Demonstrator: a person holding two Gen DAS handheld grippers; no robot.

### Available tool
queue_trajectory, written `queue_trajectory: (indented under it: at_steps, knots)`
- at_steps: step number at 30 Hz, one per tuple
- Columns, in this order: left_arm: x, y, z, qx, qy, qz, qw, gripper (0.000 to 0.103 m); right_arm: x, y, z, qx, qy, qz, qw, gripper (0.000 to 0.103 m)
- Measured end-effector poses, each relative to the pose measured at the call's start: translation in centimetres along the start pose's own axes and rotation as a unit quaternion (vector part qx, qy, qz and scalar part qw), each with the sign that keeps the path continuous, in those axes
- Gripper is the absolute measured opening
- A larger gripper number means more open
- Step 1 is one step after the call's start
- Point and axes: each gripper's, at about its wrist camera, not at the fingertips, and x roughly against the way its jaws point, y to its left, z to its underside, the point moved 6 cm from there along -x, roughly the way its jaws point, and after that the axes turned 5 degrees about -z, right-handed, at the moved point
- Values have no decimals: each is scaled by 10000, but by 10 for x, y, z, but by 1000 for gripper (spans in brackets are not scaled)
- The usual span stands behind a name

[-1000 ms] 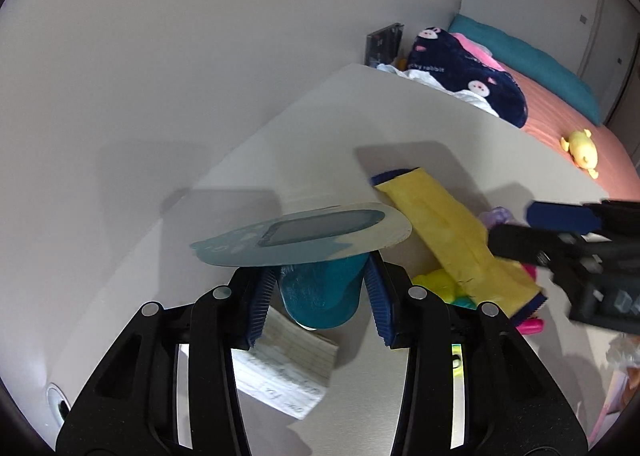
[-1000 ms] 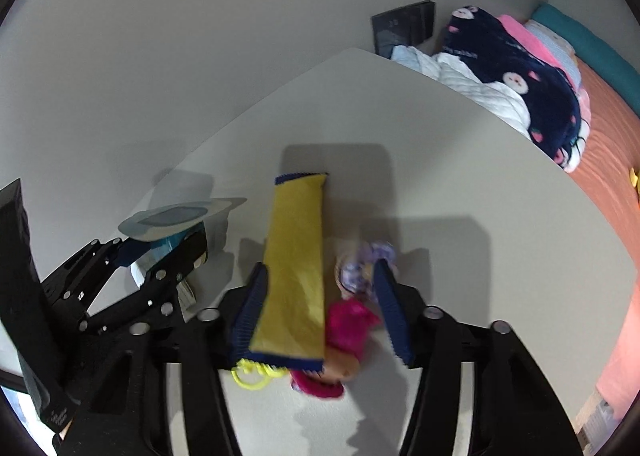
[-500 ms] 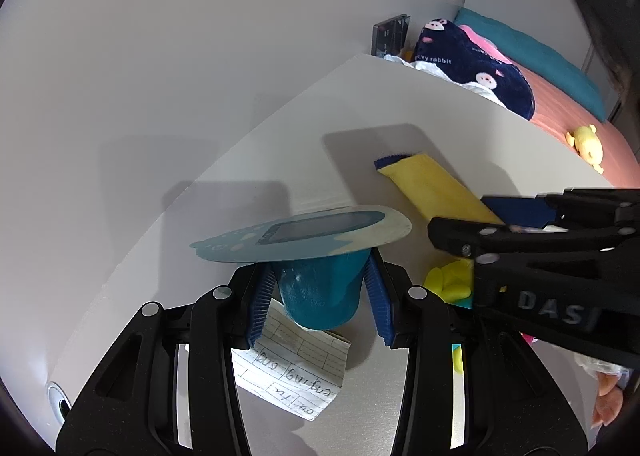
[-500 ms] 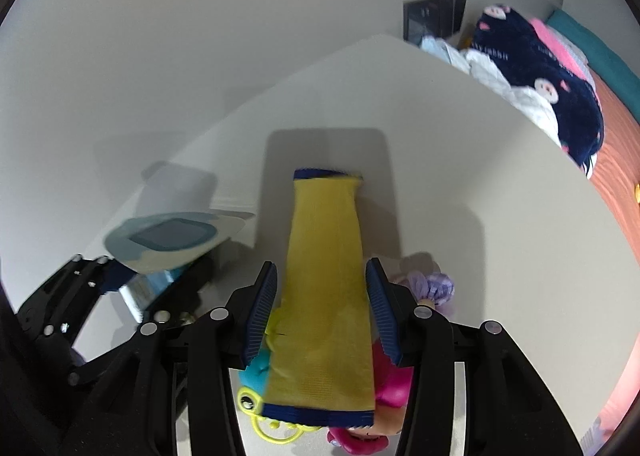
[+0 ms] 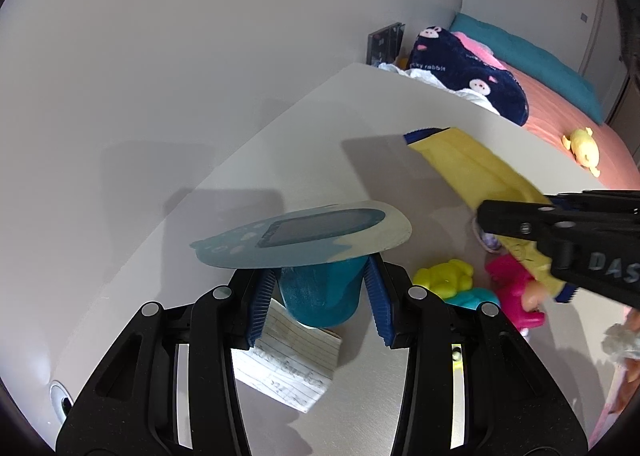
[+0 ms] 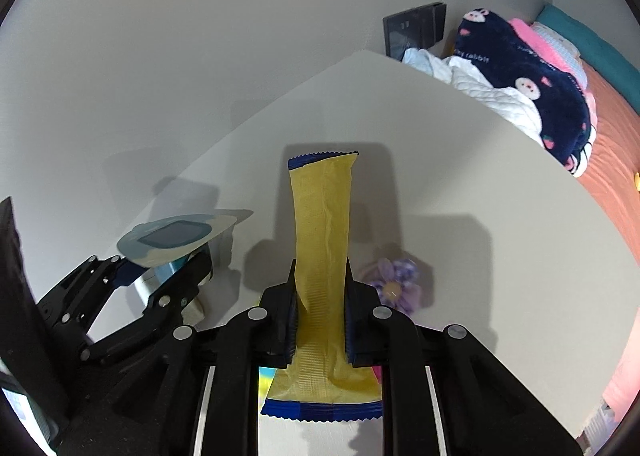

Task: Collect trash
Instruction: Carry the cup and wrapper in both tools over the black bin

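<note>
Two pieces of trash are in hand at once. Seen from the left wrist, the left gripper [image 5: 318, 298] has its jaws closed partway on a teal cup [image 5: 320, 296] whose peeled foil lid [image 5: 304, 236] fans out flat above the pads; it hangs above a lined paper note [image 5: 288, 368] on the white counter [image 5: 320, 128]. To the right, the right gripper [image 5: 560, 232] has come in across the view, carrying the yellow wrapper [image 5: 472, 168] over the yellow, teal and pink toys [image 5: 444, 276].

From the right wrist, the right gripper [image 6: 320, 304] has gone from straddling the wrapper a second ago to pinching it: the jaws are narrowed onto the yellow wrapper [image 6: 322, 224], which now stands up off the counter [image 6: 440, 160], its blue sealed end nearest the camera. A purple flower toy [image 6: 394, 284] lies just right of the jaws. The left gripper [image 6: 160, 288] and its cup sit at the near left.

With both items lifted, what seems left is carrying them to a bin, which neither view shows.
</note>
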Motion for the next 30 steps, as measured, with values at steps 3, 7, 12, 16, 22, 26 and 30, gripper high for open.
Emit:
queue_trajectory:
  at_steps: [3,7,12,16,22,26,30]
  knots:
    - [10,-7,-4,-83,-118,-38,9999,42,17,-8,7,-89,-66,-62,9999,19]
    - [26,-22,-9,-167,-238,99,9995,42,39,-20,18,-87,-135,2,9999,19]
    - [53,-53,-18,-337,-354,342,9982,42,72,-36,29,-175,-283,35,9994,19]
    - [75,-84,-17,-549,-433,497,9963,42,100,-52,39,-323,-435,42,9985,19]
    - [103,-135,-11,-852,-511,706,9925,42,145,-87,71,-541,-657,138,9963,19]
    - [120,-174,-3,-1128,-536,875,9883,42,173,-111,93,-701,-814,200,9940,19]
    - [135,-222,8,-1454,-536,1111,9817,42,200,-138,116,-881,-981,332,9907,19]
